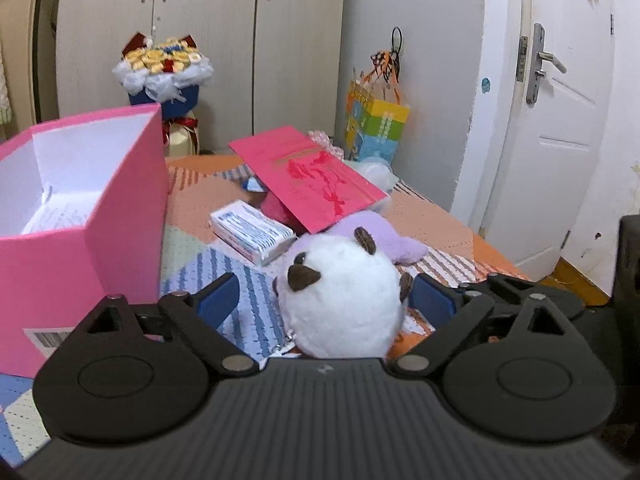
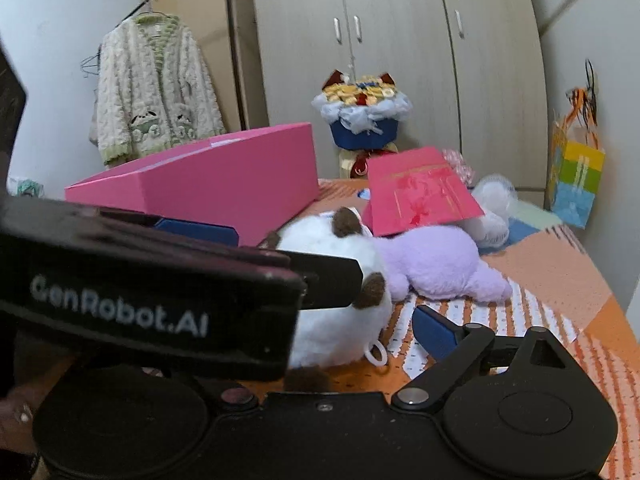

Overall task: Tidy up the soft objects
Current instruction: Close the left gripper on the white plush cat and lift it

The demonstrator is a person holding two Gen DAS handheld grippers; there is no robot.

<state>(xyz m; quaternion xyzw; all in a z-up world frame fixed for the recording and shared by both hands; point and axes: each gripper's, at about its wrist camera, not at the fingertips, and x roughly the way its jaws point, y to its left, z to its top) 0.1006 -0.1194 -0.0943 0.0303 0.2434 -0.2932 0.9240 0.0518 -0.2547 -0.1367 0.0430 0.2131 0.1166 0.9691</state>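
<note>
A round white plush [image 1: 340,296] with brown ears lies on the patterned bedspread [image 1: 452,236], between the fingers of my left gripper [image 1: 326,298]. The right blue pad [image 1: 434,298] sits against its ear and the left pad stands clear, so the jaws are open. In the right wrist view the same plush [image 2: 340,320] lies in front of my right gripper [image 2: 326,332], which is open; its right finger [image 2: 434,332] is apart from the toy. Its left finger is hidden behind the left gripper's black housing [image 2: 160,300]. A purple plush [image 2: 436,260] lies just behind.
An open pink box [image 1: 120,200] stands at the left. A red card [image 1: 316,176] leans over the purple plush and a pink plush [image 1: 276,208]. A tissue pack [image 1: 252,232], a fluffy white plush [image 2: 494,208], a bouquet [image 1: 164,68], a gift bag [image 1: 376,124] and a door [image 1: 560,120] surround them.
</note>
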